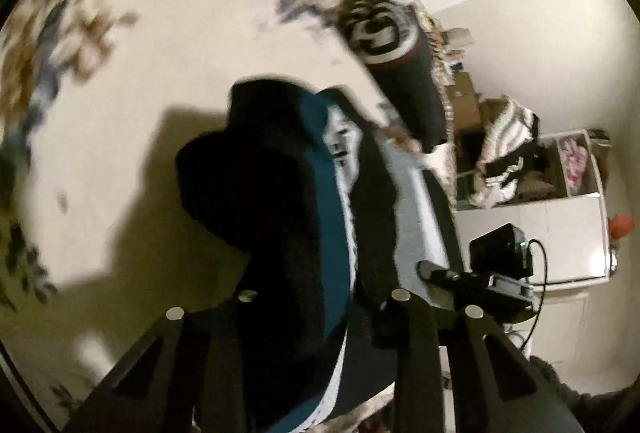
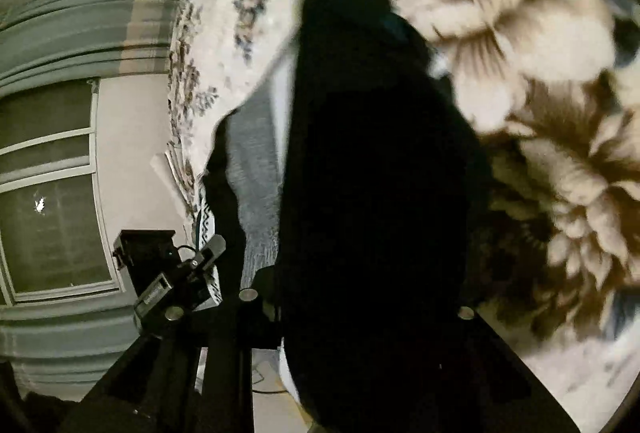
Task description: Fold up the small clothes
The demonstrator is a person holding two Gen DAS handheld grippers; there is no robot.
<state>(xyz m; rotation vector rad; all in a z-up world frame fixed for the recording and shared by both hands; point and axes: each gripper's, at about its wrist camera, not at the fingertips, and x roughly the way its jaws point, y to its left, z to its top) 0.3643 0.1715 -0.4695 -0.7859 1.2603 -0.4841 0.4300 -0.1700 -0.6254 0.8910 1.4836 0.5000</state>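
Note:
A small dark garment (image 1: 280, 201) with a teal band and a pale grey inner side hangs lifted over the floral bedspread (image 1: 160, 33). My left gripper (image 1: 324, 297) is shut on its near edge, and the cloth fills the gap between the fingers (image 1: 404, 313). At the right of the left wrist view, my right gripper (image 1: 460, 279) reaches the same garment's grey edge. In the right wrist view the garment (image 2: 372, 173) is a black mass that hides the jaws of my right gripper (image 2: 356, 301), which is shut on it. My left gripper (image 2: 180, 273) shows beside the grey cloth.
Another black garment with a white logo (image 1: 384, 33) lies at the bed's far edge. A white shelf unit (image 1: 580, 201) stuffed with clothes stands beyond. A window (image 2: 52, 193) and a panelled wall are left of the bedspread (image 2: 560, 113).

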